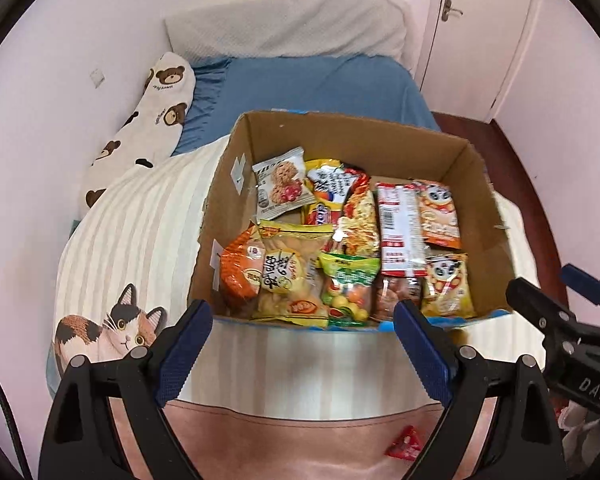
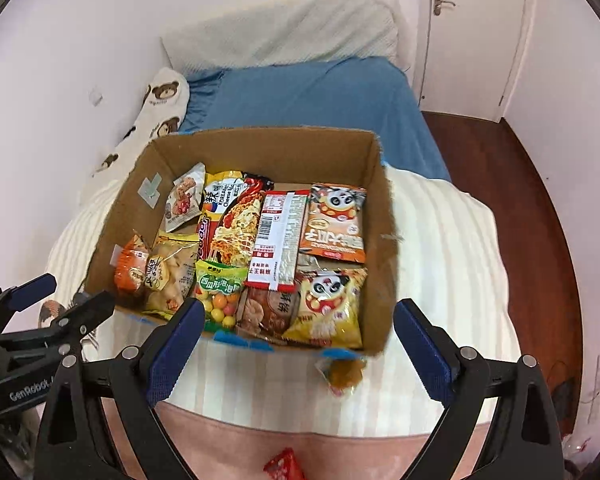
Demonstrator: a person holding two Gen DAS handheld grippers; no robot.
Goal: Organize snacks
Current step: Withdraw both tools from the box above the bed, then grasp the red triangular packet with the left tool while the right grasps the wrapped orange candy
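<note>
An open cardboard box (image 1: 480, 200) (image 2: 384, 208) sits on the bed, filled with several snack packets. Among them are two panda packets (image 2: 334, 222), a red-and-white packet (image 2: 278, 236), a noodle packet (image 1: 358, 212) and a green candy bag (image 1: 348, 288). A small amber packet (image 2: 342, 374) lies on the blanket just in front of the box. A small red packet (image 1: 405, 442) (image 2: 282, 466) lies on the pink cover near me. My left gripper (image 1: 304, 346) is open and empty in front of the box. My right gripper (image 2: 296, 346) is open and empty, beside the left.
The bed has a striped cream blanket (image 1: 132, 232), a blue sheet (image 1: 320, 84), a grey pillow (image 1: 288, 26) and a bear-print bolster (image 1: 148, 120). A cat print (image 1: 108, 332) shows on the left. A white door (image 1: 480, 32) and dark wood floor (image 2: 500, 160) lie to the right.
</note>
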